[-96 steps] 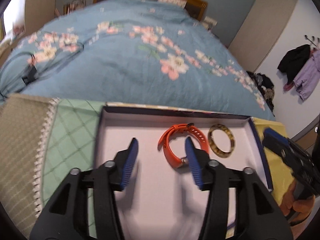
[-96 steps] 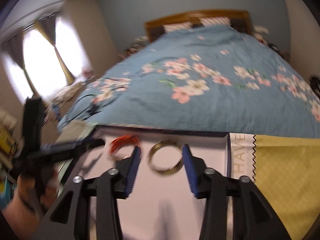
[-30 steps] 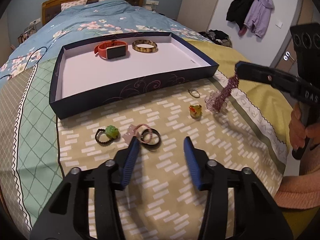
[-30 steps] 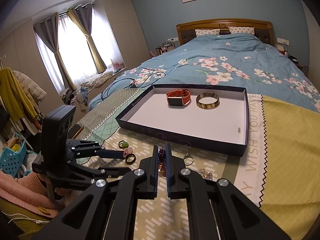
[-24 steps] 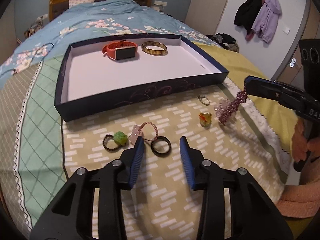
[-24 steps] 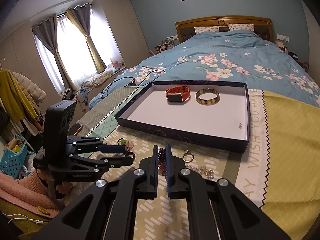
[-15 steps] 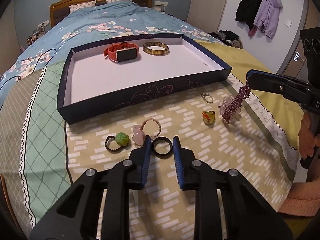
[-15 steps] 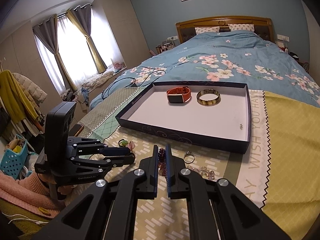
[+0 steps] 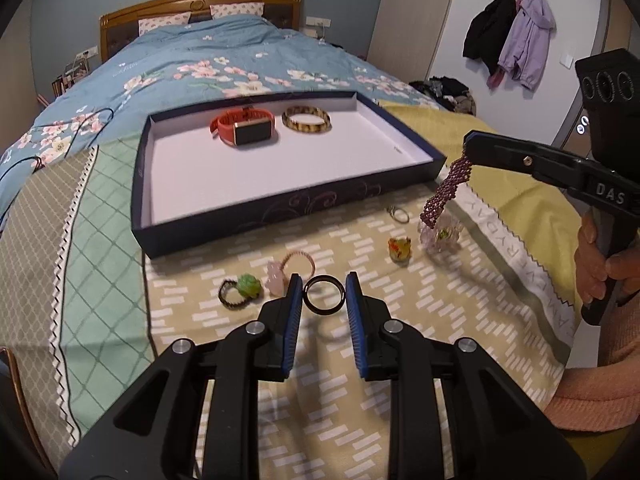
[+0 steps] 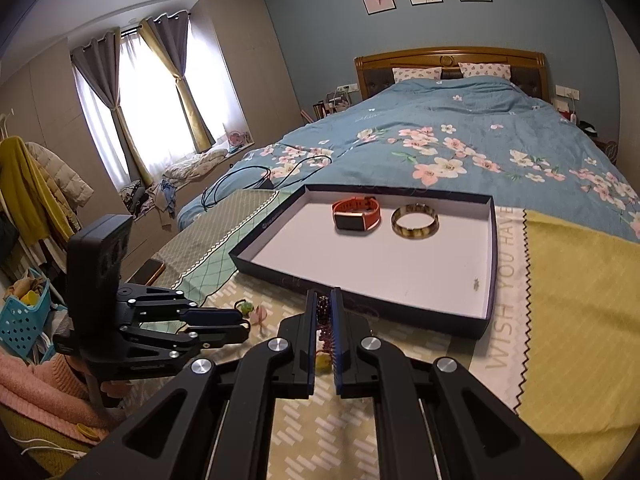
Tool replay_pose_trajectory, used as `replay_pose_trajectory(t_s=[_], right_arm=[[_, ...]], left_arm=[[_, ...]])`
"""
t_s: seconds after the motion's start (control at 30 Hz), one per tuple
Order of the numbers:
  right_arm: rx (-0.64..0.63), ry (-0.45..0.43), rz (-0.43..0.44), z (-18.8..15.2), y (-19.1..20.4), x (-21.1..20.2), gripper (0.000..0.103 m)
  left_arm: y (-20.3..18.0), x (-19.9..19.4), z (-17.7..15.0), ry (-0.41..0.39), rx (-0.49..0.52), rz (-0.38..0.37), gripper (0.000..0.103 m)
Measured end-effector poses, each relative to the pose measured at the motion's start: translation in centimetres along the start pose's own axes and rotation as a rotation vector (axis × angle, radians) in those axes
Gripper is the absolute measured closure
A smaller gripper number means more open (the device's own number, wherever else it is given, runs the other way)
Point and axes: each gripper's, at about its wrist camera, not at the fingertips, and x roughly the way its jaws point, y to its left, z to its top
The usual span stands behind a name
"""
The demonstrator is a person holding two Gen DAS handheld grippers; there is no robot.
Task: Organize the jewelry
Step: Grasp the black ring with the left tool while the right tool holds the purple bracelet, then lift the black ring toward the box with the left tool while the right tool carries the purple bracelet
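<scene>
Left wrist view: the left gripper [image 9: 324, 300] sits at lower centre, its blue pads closed in against both sides of a black ring [image 9: 324, 299], gripping it just above the patterned cloth [image 9: 400, 340]. Left of the ring lie a pink charm bracelet [image 9: 289, 269] and a green flower bracelet [image 9: 240, 289]. Right of centre are a yellow ring [image 9: 399, 249], a thin silver ring [image 9: 397, 214] and a clear bead cluster [image 9: 440, 234]. At the right edge the right gripper [image 9: 470, 148] is pinched on a purple beaded bracelet [image 9: 446, 190], which hangs down with its lower end at the bead cluster. Upper centre holds a dark blue tray [image 9: 256, 220] containing an orange smartwatch [image 9: 244, 130] and a tortoiseshell bangle [image 9: 306, 120] side by side near its far wall.

Right wrist view: the right gripper [image 10: 325, 312] occupies lower centre, jaws nearly together with the purple beaded bracelet [image 10: 323, 312] clamped between them. The left gripper [image 10: 240, 322] is at lower left. The tray [image 10: 360, 300] lies centre frame, with the smartwatch [image 10: 355, 214] and bangle [image 10: 415, 221] at its far end.
</scene>
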Motion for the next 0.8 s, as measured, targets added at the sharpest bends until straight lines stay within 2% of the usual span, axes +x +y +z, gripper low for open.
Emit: replay_pose_trajectory(t_s=[0.27, 0.8], right_arm=[[-0.016, -0.026, -0.004, 1.2, -0.1, -0.1, 0.098], [-0.031, -0.032, -0.002, 2.1, -0.1, 0.1, 0.098]], left_arm=[[-0.2, -1.7, 1.6, -0.066, 0.010, 0.001, 0.081], [-0.2, -2.0, 3.0, -0.097, 0.015, 0.008, 0.081]])
